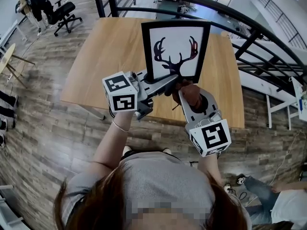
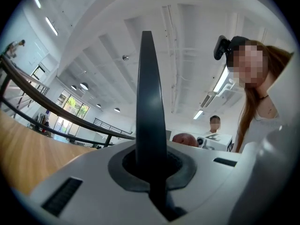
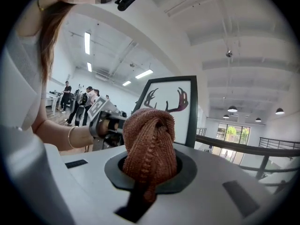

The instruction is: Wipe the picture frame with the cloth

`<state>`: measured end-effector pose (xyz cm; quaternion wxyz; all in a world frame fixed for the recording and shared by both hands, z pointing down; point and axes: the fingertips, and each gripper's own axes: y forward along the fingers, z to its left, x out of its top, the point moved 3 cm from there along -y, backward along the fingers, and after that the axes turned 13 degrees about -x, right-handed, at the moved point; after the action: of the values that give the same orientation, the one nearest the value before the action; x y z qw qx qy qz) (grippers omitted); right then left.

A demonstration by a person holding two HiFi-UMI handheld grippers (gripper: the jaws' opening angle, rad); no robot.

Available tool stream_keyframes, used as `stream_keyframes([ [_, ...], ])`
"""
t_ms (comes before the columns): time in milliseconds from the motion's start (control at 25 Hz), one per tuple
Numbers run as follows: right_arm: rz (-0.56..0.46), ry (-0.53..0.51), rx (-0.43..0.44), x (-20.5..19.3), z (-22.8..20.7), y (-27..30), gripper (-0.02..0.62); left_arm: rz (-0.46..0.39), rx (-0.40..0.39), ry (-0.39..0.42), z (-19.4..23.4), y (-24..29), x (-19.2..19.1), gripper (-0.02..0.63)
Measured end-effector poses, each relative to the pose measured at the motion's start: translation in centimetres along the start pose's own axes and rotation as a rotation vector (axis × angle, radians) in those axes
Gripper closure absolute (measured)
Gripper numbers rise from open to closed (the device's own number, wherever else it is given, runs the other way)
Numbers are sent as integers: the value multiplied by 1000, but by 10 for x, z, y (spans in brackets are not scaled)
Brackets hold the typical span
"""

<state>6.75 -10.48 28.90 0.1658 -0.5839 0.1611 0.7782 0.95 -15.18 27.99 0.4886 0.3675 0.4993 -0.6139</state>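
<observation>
A black picture frame (image 1: 175,49) with a dark antler print on white is held upright above the wooden table (image 1: 110,51). My left gripper (image 1: 169,82) is shut on the frame's lower edge; in the left gripper view the frame (image 2: 150,107) shows edge-on as a dark blade between the jaws. My right gripper (image 1: 188,94) is shut on a bunched rust-brown knitted cloth (image 3: 150,142), which sits just below the frame's bottom edge. From the right gripper view the frame (image 3: 172,108) stands behind the cloth, and the left gripper (image 3: 105,121) shows at left.
A black metal railing (image 1: 249,30) curves round the far and right sides of the table. An office chair (image 1: 64,14) stands at the back left. Several people stand far off in the right gripper view.
</observation>
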Motion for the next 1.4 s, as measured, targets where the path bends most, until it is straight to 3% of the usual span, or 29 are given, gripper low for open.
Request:
stream_keyframes([
  [200,47,-47,14,-12,11,0,549,1,10,2,-1,1,0,586],
  [440,-33,-47,50,22,5,-15,549,10,-8,-8,0,1,-1,586],
  [520,-117,-35,11,50,-10,-24,549,24,-10,-6,0,0,-1,586],
  [720,-440,30,-155,134,-62,-43,549,47,-19,-17,-2,-1,-1,586],
  [880,-554,7,-284,164,-85,-26,549,52,-50,-12,-6,-1,3,586],
  [1080,-503,-46,-352,151,-87,15,549,66,-83,5,-8,-1,3,586],
  [1400,-429,-73,-299,128,-78,21,549,9,-108,-16,-12,2,4,586],
])
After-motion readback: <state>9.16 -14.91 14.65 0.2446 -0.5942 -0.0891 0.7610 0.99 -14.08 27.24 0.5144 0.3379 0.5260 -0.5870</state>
